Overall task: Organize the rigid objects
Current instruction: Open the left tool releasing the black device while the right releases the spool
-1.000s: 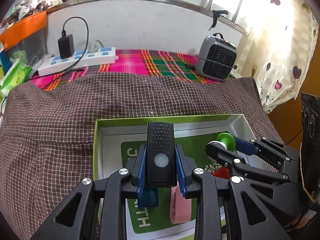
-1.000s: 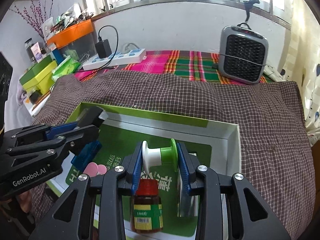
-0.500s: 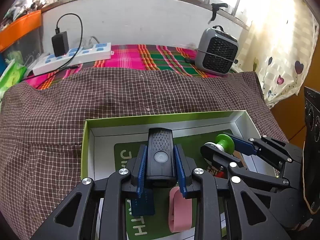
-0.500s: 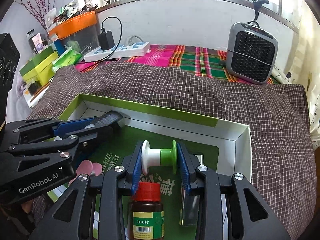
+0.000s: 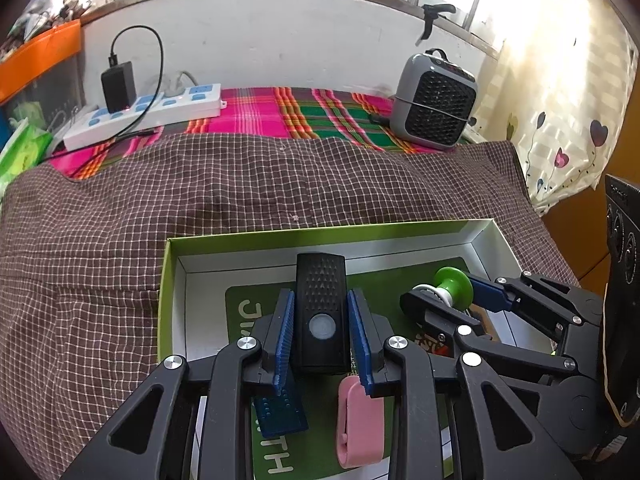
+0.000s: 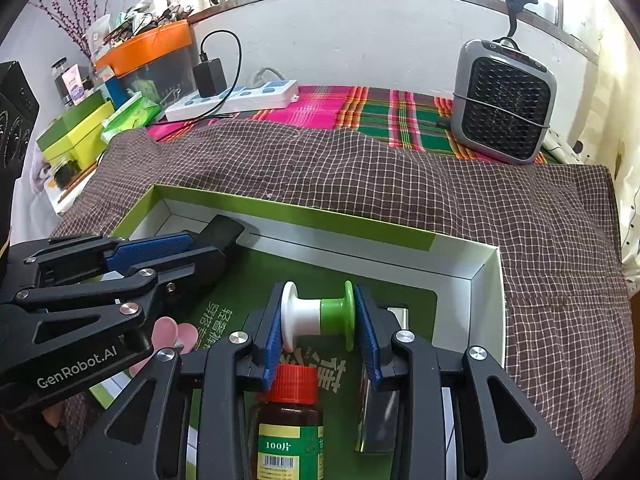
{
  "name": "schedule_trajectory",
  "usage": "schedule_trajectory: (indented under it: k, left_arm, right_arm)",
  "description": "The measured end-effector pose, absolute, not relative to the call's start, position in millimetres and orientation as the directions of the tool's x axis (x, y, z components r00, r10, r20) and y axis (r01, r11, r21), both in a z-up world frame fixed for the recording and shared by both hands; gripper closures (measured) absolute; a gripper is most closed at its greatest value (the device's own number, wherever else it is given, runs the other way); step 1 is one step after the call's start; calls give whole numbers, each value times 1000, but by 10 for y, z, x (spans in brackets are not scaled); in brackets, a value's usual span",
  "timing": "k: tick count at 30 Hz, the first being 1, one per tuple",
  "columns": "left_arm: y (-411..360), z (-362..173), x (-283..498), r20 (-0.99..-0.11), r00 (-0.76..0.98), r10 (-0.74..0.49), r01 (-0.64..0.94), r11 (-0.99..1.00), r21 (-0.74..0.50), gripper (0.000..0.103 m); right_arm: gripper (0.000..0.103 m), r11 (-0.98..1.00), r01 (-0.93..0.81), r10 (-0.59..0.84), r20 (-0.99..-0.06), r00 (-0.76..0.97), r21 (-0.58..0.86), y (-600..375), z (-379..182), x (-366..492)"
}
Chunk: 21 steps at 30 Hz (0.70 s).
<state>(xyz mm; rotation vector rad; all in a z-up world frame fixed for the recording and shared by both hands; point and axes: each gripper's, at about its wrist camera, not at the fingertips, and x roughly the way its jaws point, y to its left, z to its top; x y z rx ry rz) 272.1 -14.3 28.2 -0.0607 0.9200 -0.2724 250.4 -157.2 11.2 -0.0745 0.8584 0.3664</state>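
My left gripper [image 5: 321, 322] is shut on a black bike light [image 5: 321, 312], held above the open green-rimmed box [image 5: 320, 232]. The same gripper [image 6: 208, 240] enters the right wrist view from the left, the light's tip [image 6: 224, 229] near the box's far wall. My right gripper [image 6: 318, 320] is shut on a white-and-green spool [image 6: 318, 314] over the box floor; that spool [image 5: 450, 286] also shows in the left wrist view. Inside the box lie a brown bottle with a red cap [image 6: 290, 412], a pink clip [image 5: 358, 424], a blue piece [image 5: 280, 412] and a shiny metal item [image 6: 378, 412].
The box [image 6: 486, 276] rests on a brown checked cloth [image 5: 240, 184]. A grey fan heater [image 5: 434, 102] and a white power strip [image 5: 144, 114] with a black charger stand at the back. An orange-lidded tank [image 6: 154, 56] and green boxes [image 6: 76, 128] crowd the left.
Both grippers drew back slightly over the box with their objects still held; the box's far wall now sits a little farther from the fingertips.
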Motion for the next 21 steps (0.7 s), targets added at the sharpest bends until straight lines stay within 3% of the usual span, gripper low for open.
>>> schedule_trajectory:
  k: [12,15,21]
  left_arm:
    - [-117,334,2655,-770,579,-269,207,962,-180,75]
    - [-113,361,2625,-766,585,-266,206,962,-177,71]
    - [-115,421,2538,-756,600,-263,214,963,-165,70]
  right_arm:
    - [68,942,-321,281,-749,600,96,-1608,132,2493]
    - [61,944,-315,278,-743,609,95,-1625,149,2466]
    - [58,948,-302,274,-733,622,98,-1665,192,2385]
